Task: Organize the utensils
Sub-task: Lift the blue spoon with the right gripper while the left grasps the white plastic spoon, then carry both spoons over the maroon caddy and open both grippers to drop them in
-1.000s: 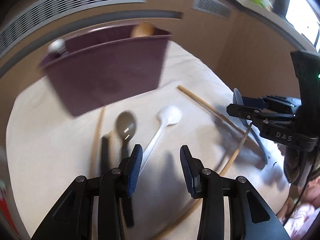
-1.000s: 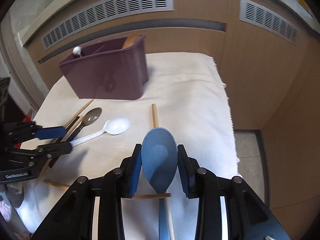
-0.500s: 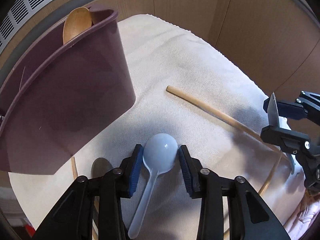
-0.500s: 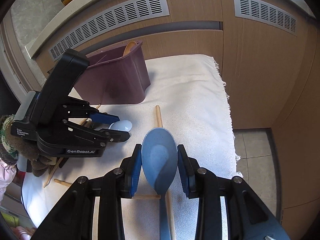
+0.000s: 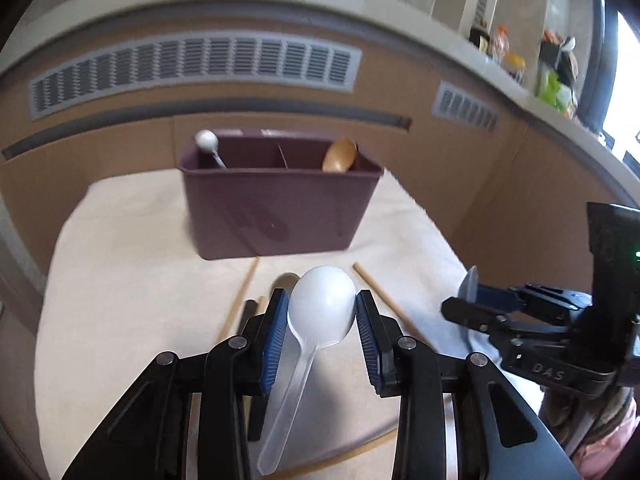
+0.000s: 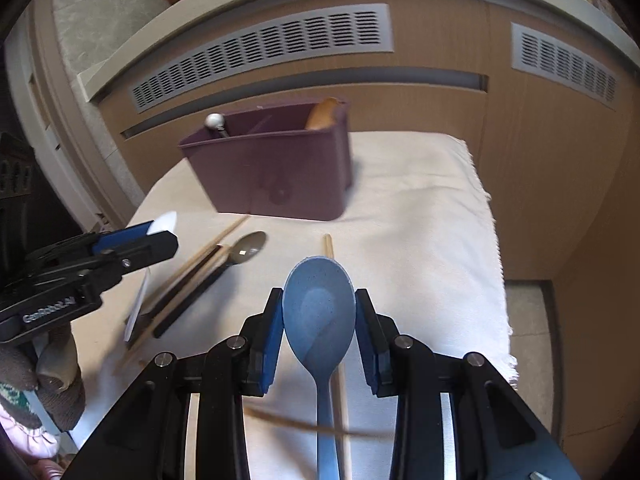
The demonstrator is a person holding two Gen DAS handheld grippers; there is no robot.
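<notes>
two held spoons (image 5: pixel 322 306) (image 6: pixel 318 314), one organizer (image 5: pixel 276 204)

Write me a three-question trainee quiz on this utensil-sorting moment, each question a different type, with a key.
1. True or false: the left gripper is shut on the white plastic spoon.
2. Multiple choice: the bowl of what the right gripper holds is A) metal, B) blue, C) wooden.
3. Fill in: inside the purple organizer, a wooden spoon stands in the ____ end as the left wrist view shows it.

Key:
1. True; its pads clamp the bowl.
2. B, the blue spoon; the metal spoon lies on the cloth among chopsticks.
3. Right; a round-knobbed utensil stands at the left end.
</notes>
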